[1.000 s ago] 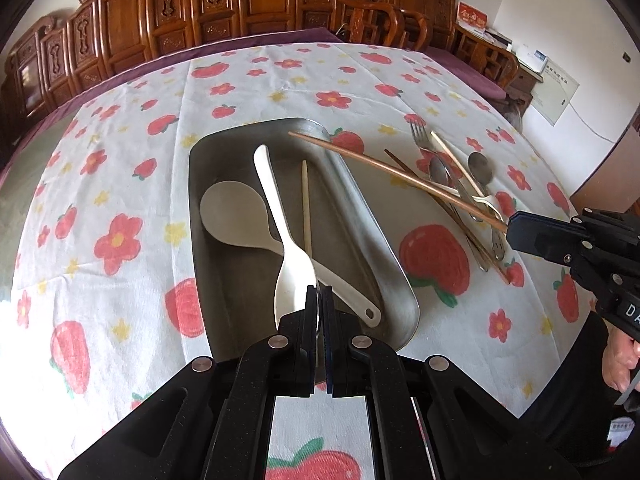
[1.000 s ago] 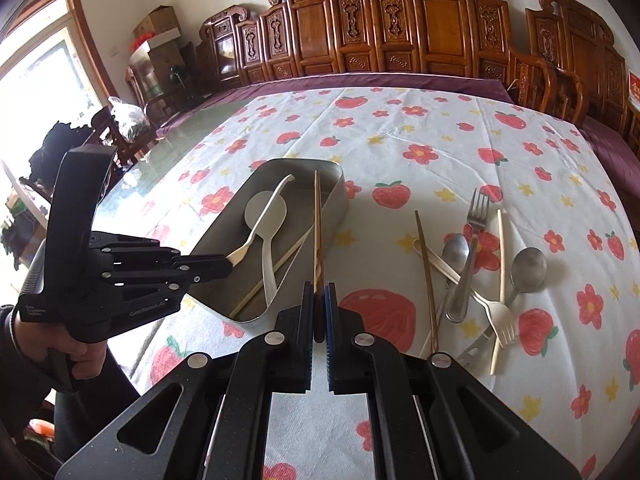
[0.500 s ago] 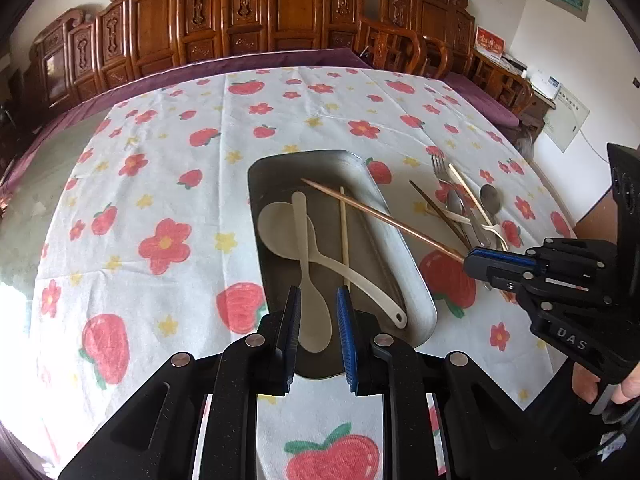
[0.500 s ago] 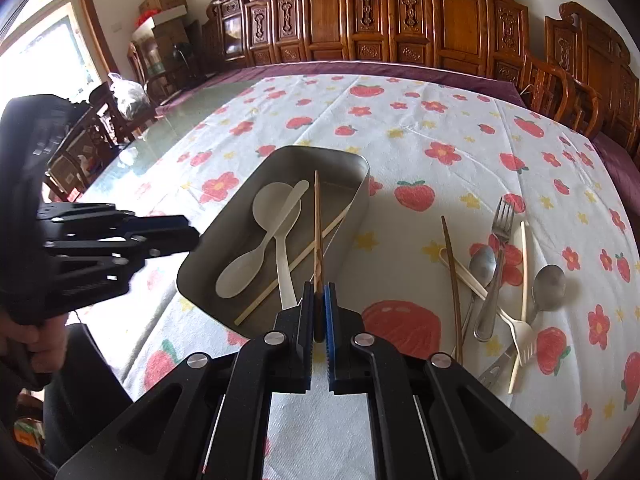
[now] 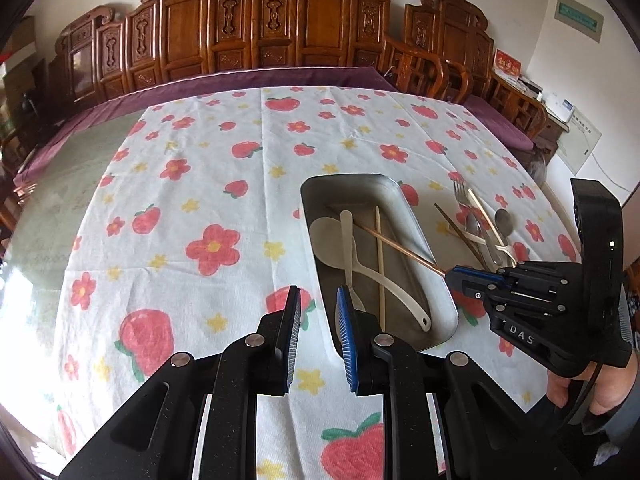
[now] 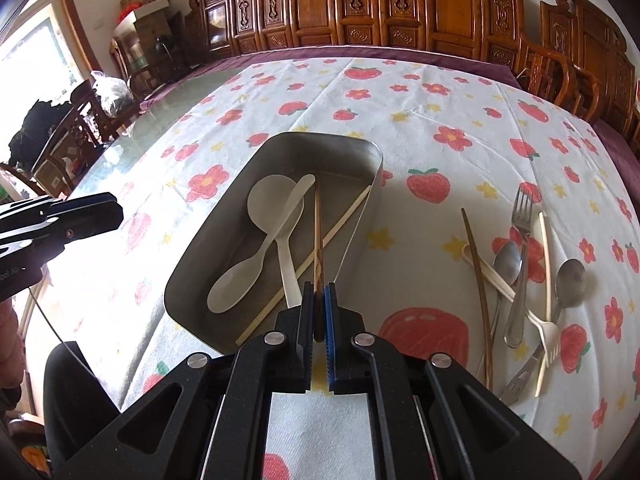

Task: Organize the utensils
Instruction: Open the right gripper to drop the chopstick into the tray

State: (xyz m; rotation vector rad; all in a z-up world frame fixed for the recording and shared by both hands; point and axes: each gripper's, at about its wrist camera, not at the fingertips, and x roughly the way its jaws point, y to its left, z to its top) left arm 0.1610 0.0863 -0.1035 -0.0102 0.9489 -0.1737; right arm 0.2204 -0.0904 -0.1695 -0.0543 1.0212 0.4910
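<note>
A metal tray [image 5: 414, 222] [image 6: 208, 236] on the flowered cloth holds a white rice paddle [image 6: 268, 200], a white spoon [image 6: 240, 276] lying across it, and a pale chopstick [image 6: 340, 220]. My right gripper [image 6: 319, 286] [image 5: 460, 276] is shut on the near end of a brown chopstick [image 6: 317, 232] [image 5: 400, 246], which slants down over the tray's inside. My left gripper [image 5: 318, 290] [image 6: 112, 216] hangs open by the tray's near left corner with nothing between its fingers.
Right of the tray lies a pile of loose utensils [image 6: 516, 272] [image 5: 480, 228]: a metal fork, two metal spoons, a white plastic fork, and chopsticks. Carved wooden chairs [image 5: 312, 32] ring the far side. A hand [image 5: 592, 392] holds the right gripper.
My left gripper has opened, let go of the white spoon in the tray, and pulled back up and to the left. My right gripper has carried the brown chopstick left and lower, over the tray.
</note>
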